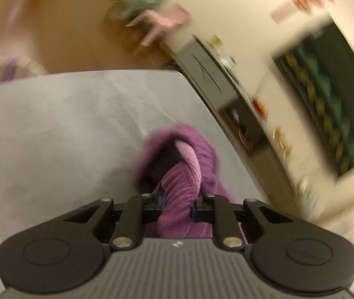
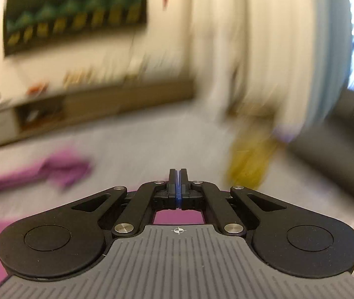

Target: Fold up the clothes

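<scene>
A purple ribbed garment (image 1: 184,154) rises bunched from the pale grey sheet (image 1: 52,137), and my left gripper (image 1: 178,200) is shut on a fold of it that hides the fingertips. In the right wrist view, more of the purple garment (image 2: 60,167) lies spread on the sheet (image 2: 152,144) to the left, and it also shows under the tool. My right gripper (image 2: 178,174) is shut, its fingers pressed together above the cloth with nothing visible between them. Both views are blurred.
A yellow cloth (image 2: 249,159) lies on the sheet to the right, near pale curtains (image 2: 264,49) and a dark sofa (image 2: 338,149). A low wooden cabinet (image 2: 102,104) runs along the wall. Beyond the sheet's far edge stand a pink chair (image 1: 162,22) and a striped cloth (image 1: 5,69).
</scene>
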A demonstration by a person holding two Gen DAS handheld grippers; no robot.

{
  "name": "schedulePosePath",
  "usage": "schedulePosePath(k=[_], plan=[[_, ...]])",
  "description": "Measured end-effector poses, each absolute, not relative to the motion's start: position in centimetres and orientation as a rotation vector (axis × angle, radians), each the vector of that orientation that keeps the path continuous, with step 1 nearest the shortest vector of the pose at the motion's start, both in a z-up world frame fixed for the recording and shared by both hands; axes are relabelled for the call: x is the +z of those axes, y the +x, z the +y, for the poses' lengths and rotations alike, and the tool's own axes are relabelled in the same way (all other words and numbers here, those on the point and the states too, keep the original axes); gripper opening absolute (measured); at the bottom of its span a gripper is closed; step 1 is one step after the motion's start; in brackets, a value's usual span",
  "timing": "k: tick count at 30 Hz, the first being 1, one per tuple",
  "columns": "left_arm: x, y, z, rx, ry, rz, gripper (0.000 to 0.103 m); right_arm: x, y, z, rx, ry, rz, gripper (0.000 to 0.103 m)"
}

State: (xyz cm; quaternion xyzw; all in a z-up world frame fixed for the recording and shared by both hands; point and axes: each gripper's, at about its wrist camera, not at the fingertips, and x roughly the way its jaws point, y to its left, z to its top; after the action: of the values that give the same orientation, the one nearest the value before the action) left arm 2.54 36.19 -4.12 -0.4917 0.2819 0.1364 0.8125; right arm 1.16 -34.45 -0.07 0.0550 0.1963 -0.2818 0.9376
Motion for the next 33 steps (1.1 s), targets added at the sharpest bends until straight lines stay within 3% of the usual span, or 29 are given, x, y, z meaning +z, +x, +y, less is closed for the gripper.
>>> schedulePosePath(k=[4,6,8,9,10,12,15,24,26,27,29,30,31,32,33], plan=[[-6.4,2.3,37.8,0.388,-1.084,0.728,0.021,-3.4,2.3,-36.8,-0.529,0.31,0.605,0.0],[-4.6,2.2,37.0,0.385,-0.995,0.683,0.025,-3.8,2.9,-36.7,-0.453,0.391,0.629,0.008],[-2.7,1.7,35.9,0.439,-0.9,0.612,0.035,-3.2,3.3,-35.3,-0.379,0.391,0.596,0.037],[-1.8,1.3,35.4,0.49,-0.851,0.571,0.049,-3.1,3.7,-34.5,-0.343,0.382,0.595,0.054],[-0.9,1.0,34.9,0.541,-0.801,0.529,0.061,-3.2,4.1,-33.7,-0.312,0.376,0.599,0.056],[0.5,0.4,34.6,0.653,-0.728,0.445,0.072,-3.4,4.9,-32.3,-0.258,0.359,0.622,0.056],[1.4,0.6,35.1,0.698,-0.699,0.381,0.073,-3.3,5.9,-30.6,-0.207,0.334,0.644,0.056],[-2.4,12.1,35.6,0.403,-0.685,0.719,0.082,-1.5,18.8,-29.4,-0.12,0.273,0.727,0.078],[-3.2,12.8,35.4,0.403,-0.683,0.746,0.073,-2.1,22.9,-29.7,-0.149,0.275,0.763,0.078],[-3.5,12.8,35.2,0.4,-0.673,0.752,0.059,-2.5,24.8,-29.8,-0.163,0.27,0.776,0.078],[-3.8,13.0,34.6,0.383,-0.642,0.757,0.046,-3.9,28.0,-29.9,-0.172,0.245,0.816,0.078],[-3.9,13.4,34.1,0.367,-0.619,0.755,0.035,-4.7,29.6,-29.9,-0.174,0.231,0.839,0.073],[-3.9,13.8,33.6,0.352,-0.596,0.753,0.032,-5.4,30.9,-29.8,-0.164,0.218,0.867,0.053],[-3.9,14.2,33.0,0.336,-0.573,0.75,0.03,-5.9,31.6,-29.7,-0.145,0.202,0.888,0.04],[-3.8,14.9,32.4,0.322,-0.539,0.744,0.025,-6.1,31.9,-29.5,-0.12,0.187,0.889,0.016]])
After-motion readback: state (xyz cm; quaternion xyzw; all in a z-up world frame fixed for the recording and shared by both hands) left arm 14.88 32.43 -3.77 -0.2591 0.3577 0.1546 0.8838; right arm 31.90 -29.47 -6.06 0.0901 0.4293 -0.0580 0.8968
